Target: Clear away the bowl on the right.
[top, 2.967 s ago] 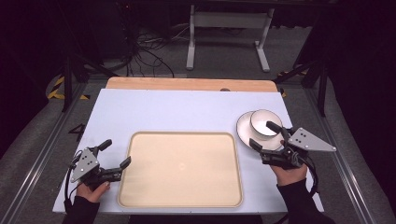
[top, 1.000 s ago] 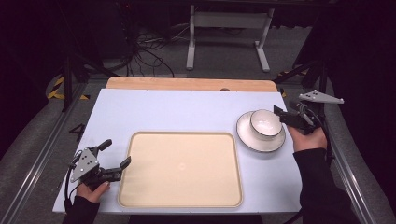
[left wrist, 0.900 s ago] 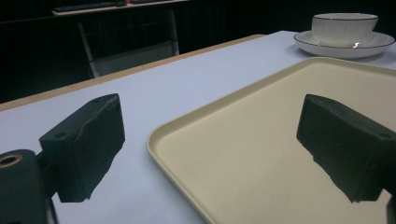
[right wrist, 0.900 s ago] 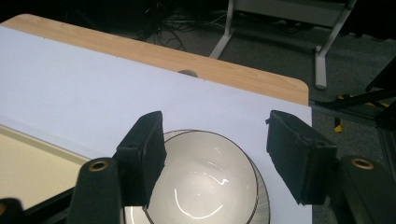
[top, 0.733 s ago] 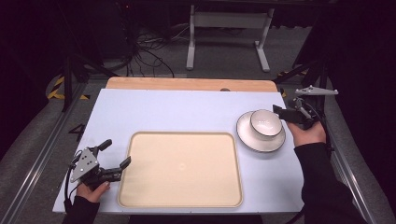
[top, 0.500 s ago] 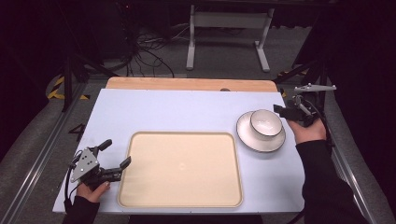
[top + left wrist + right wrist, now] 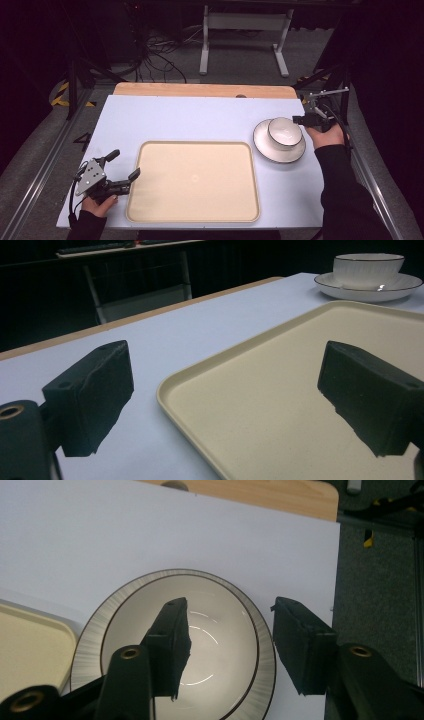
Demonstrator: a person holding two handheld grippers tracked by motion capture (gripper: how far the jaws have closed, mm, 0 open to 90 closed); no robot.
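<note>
The right gripper (image 7: 298, 119) has been moved to the bowl (image 7: 284, 132), its jaws just narrowed astride the rim, not gripping; the left gripper (image 7: 124, 168) is kept wide by the tray (image 7: 195, 216) on the white table (image 7: 190, 120); a dark room is seen behind.

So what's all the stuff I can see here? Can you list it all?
bowl: one, white with a dark rim, sitting on the plate
plate: one, white with a dark rim, right side of the table
tray: one, cream, bare, middle front of the table
table: one, white top with a wooden strip at the far edge
stand: one, grey metal, on the floor behind the table
cables: a tangle, black, on the floor at the back
left gripper: one, black, jaws open, by the tray's left edge
right gripper: one, black, jaws just been closing, astride the bowl's right rim
</note>
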